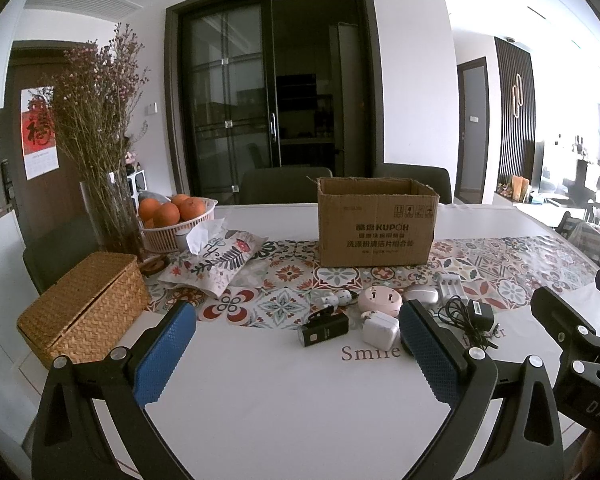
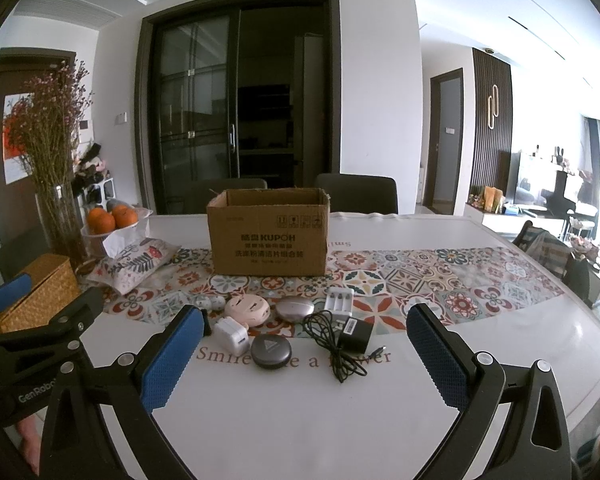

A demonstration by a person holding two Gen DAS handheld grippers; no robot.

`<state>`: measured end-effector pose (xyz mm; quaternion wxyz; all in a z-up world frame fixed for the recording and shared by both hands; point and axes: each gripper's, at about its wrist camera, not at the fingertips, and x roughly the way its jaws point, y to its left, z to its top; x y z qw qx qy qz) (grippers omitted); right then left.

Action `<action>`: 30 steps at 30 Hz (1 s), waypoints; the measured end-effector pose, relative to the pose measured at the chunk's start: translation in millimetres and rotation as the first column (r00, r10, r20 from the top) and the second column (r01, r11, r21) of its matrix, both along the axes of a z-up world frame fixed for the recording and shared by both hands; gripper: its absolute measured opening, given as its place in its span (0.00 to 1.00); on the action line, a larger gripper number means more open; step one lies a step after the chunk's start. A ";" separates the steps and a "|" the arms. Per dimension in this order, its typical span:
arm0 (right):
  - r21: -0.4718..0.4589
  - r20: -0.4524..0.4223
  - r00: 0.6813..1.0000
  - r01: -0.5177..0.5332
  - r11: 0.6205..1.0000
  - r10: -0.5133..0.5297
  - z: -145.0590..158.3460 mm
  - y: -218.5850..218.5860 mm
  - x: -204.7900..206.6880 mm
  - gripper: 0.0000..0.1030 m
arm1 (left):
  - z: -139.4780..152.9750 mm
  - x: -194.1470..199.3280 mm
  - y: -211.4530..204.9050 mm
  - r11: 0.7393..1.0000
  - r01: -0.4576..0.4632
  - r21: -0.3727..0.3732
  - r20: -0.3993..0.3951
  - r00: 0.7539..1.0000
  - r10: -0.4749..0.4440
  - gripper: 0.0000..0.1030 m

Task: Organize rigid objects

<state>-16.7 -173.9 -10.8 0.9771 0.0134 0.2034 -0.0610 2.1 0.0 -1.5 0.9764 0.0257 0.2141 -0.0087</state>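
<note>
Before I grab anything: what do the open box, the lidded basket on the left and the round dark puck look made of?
The open box looks like plain brown corrugated cardboard, matte, with printed text and frayed flap edges. The lidded basket appears to be woven straw or rattan; its plaited weave shows clearly. The round dark puck seems to be smooth hard plastic with a slight sheen, though metal can't be ruled out.

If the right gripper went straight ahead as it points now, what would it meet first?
Probably the black charger and its tangled cable, lying almost centred ahead of the open right gripper. The round dark case sits slightly left of that line. Depth is uncertain in the fisheye view.
</note>
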 end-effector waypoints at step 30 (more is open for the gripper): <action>0.044 -0.116 0.993 -0.027 0.999 0.032 -45.4 -1.5 34.7 1.00 | -43.1 35.3 6.3 1.000 0.009 -0.015 -0.122 0.992 -0.011 1.00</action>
